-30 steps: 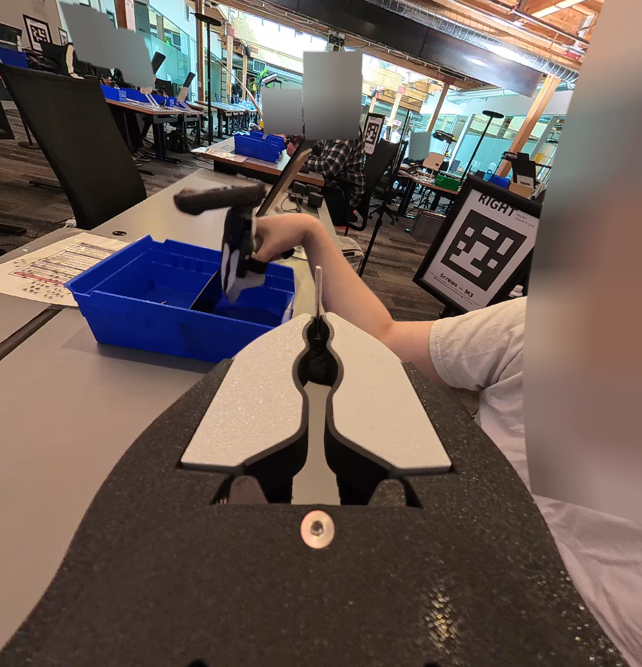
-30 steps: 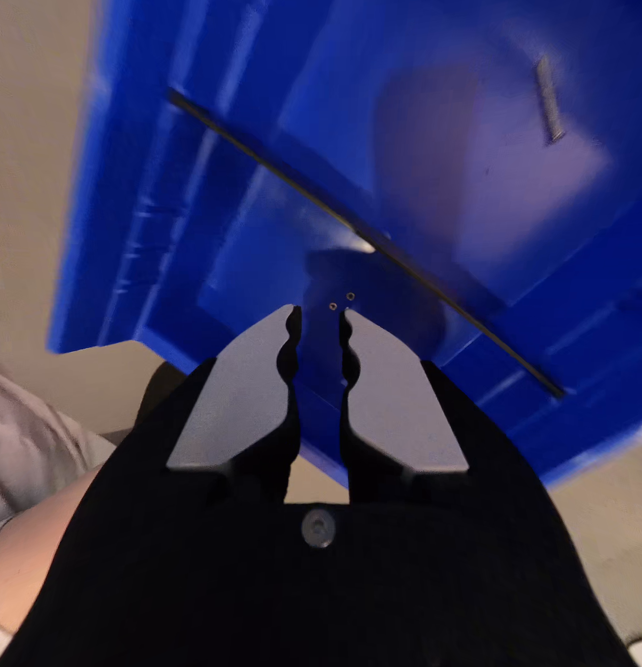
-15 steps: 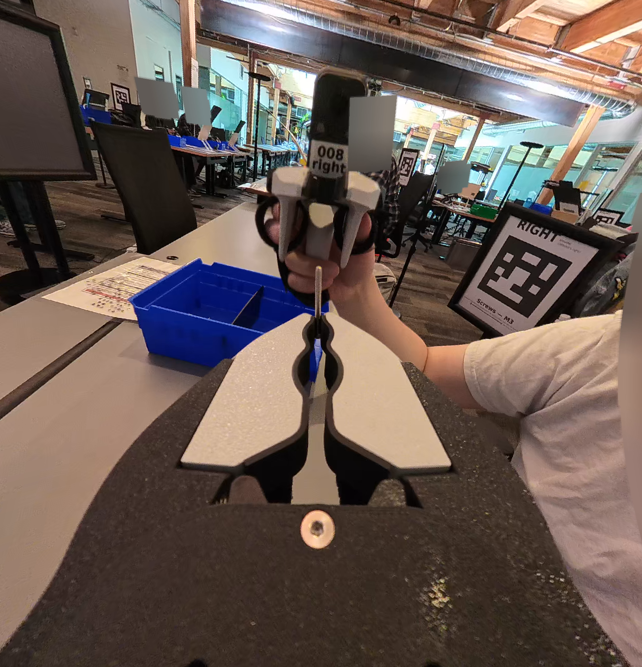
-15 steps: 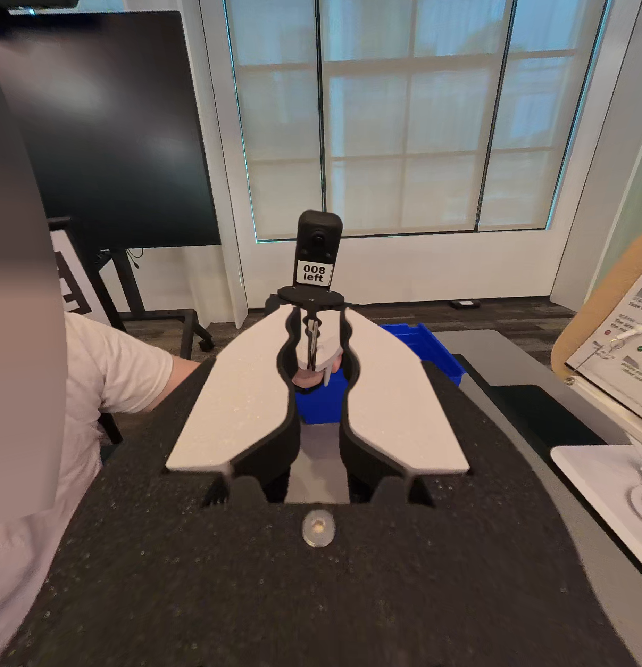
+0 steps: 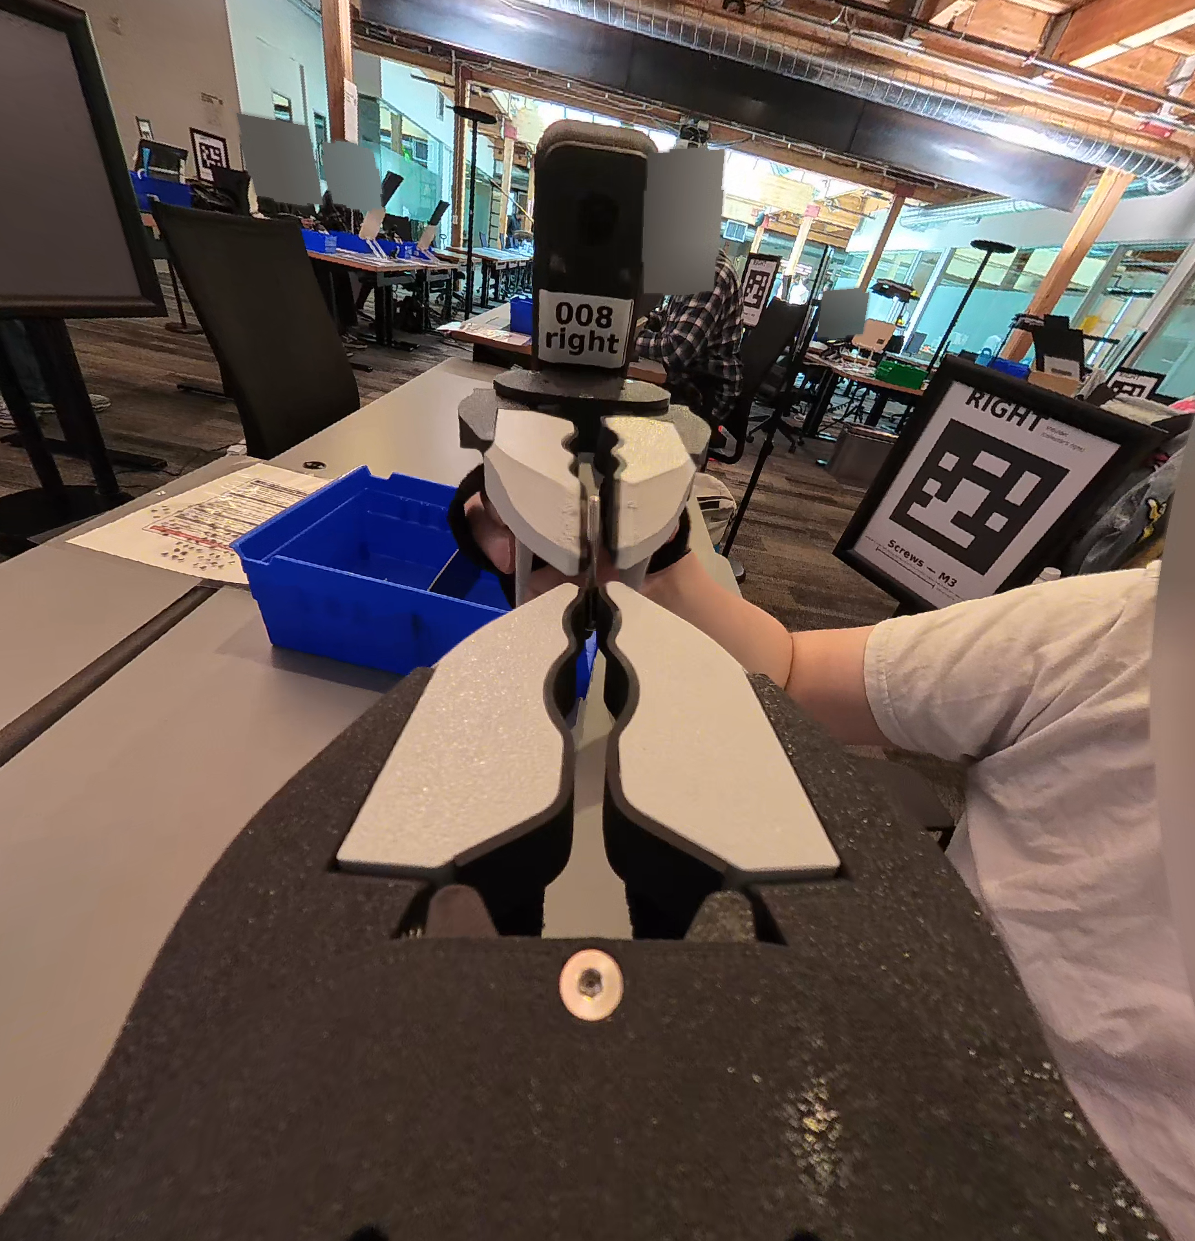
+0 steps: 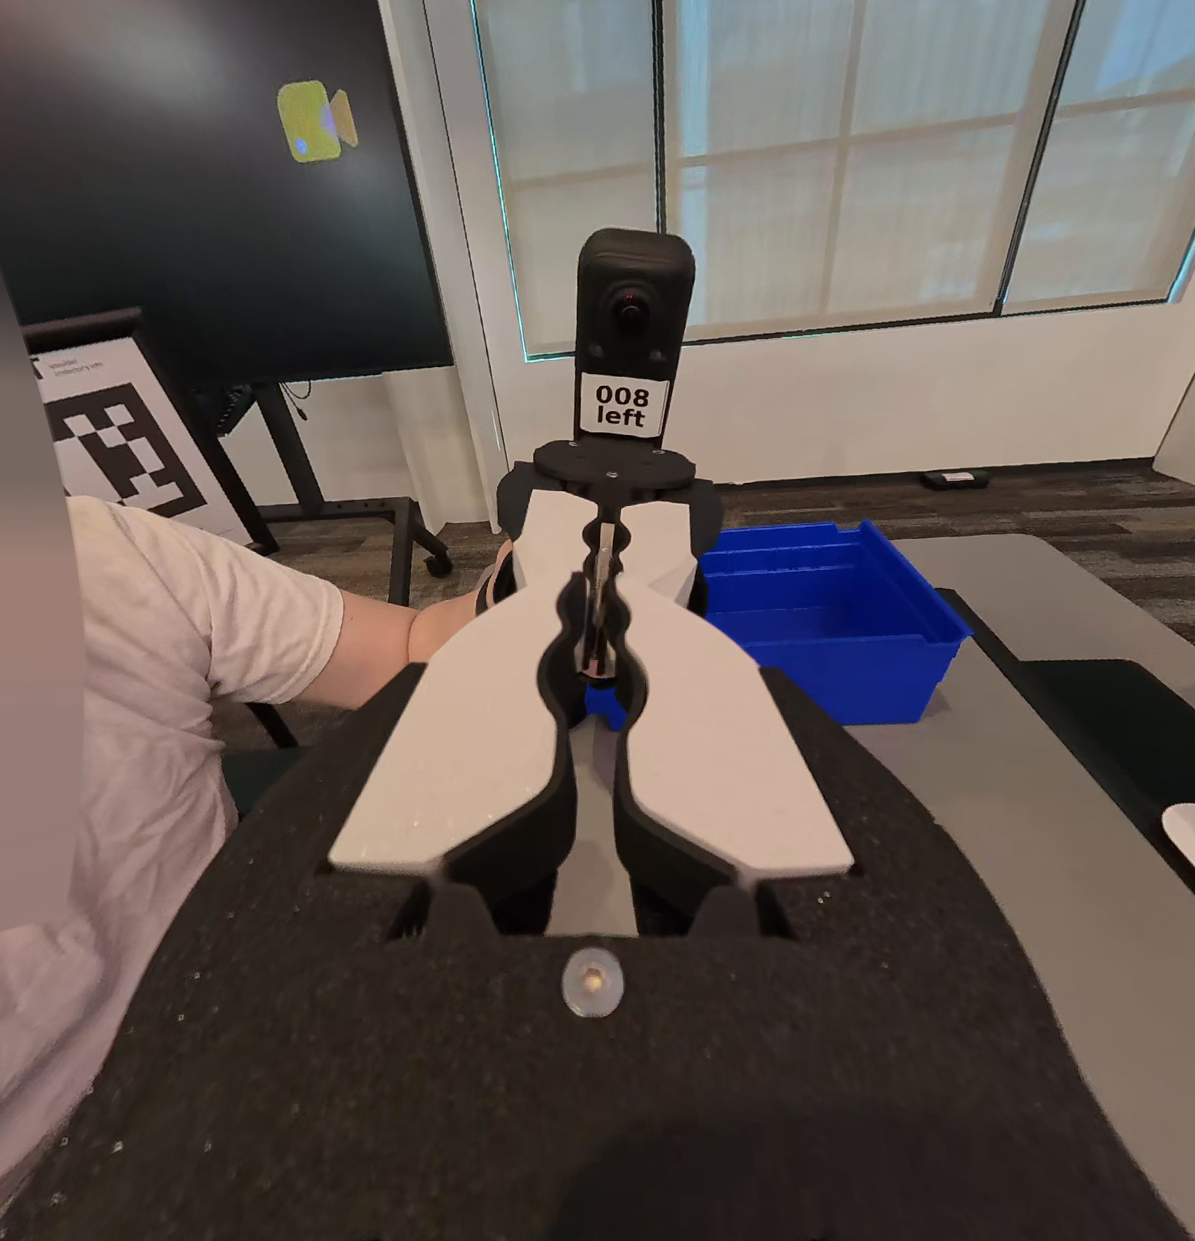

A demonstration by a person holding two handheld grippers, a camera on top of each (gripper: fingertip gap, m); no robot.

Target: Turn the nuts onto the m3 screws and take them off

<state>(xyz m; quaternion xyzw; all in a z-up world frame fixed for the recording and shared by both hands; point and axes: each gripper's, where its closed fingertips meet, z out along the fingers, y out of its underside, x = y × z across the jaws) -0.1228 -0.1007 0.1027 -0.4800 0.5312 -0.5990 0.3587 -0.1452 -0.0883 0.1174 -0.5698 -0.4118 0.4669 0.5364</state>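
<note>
White label on each claw camera (image 5: 584,334) (image 6: 623,404); framed marker sign (image 5: 977,497) bears print.

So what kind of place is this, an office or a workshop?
Probably an open-plan lab or workshop office: rows of desks under exposed beams, square-patterned marker boards, and a blue parts bin on the table.

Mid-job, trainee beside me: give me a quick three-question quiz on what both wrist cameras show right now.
1. True or false: the left gripper is shut on a screw.
2. The blue bin stands on: A) the floor, B) the grey table, C) a chair.
3. What does the screw's free end point at?

Key: 1 true; 2 B; 3 the right gripper, facing it tip to tip.
</note>
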